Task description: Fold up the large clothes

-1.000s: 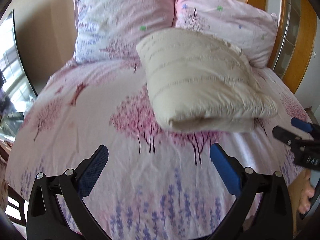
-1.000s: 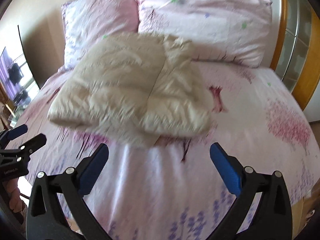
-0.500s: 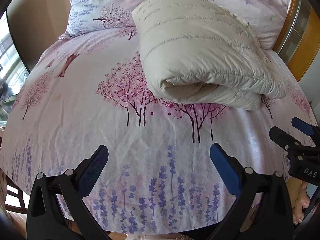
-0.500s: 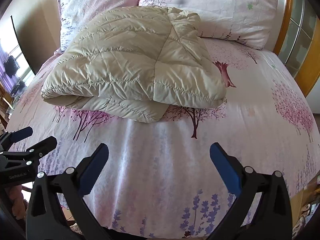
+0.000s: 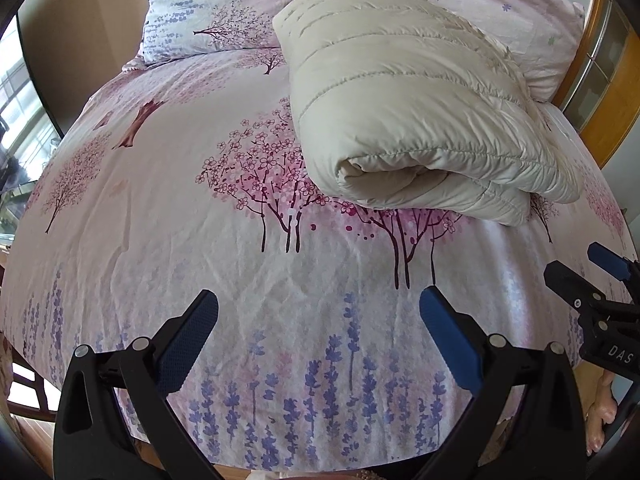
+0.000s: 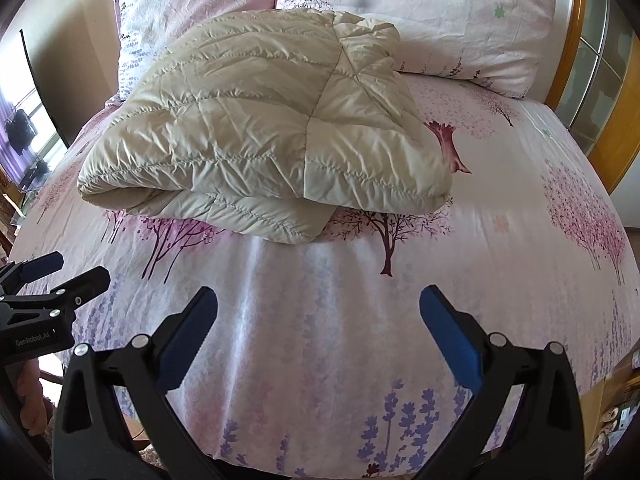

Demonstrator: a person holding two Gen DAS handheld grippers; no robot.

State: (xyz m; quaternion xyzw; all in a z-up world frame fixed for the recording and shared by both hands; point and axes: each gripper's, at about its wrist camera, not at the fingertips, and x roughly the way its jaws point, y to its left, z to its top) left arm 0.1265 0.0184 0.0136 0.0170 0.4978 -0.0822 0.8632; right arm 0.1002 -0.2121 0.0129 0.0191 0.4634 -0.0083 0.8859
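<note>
We see the cream quilted puffer jacket (image 5: 416, 100) folded into a thick bundle w/ stitched channels, rolled edge facing us, lying mid-bed on the pink tree-and-lavender print cotton sheet (image 5: 280, 280), its far end against two matching pillows (image 6: 420, 12). Our left gripper (image 5: 318, 328) & right gripper (image 6: 318, 328) hover over the sheet's near edge, blue-padded fingers (image 6: 448, 336) spread wide, holding nothing.
</note>
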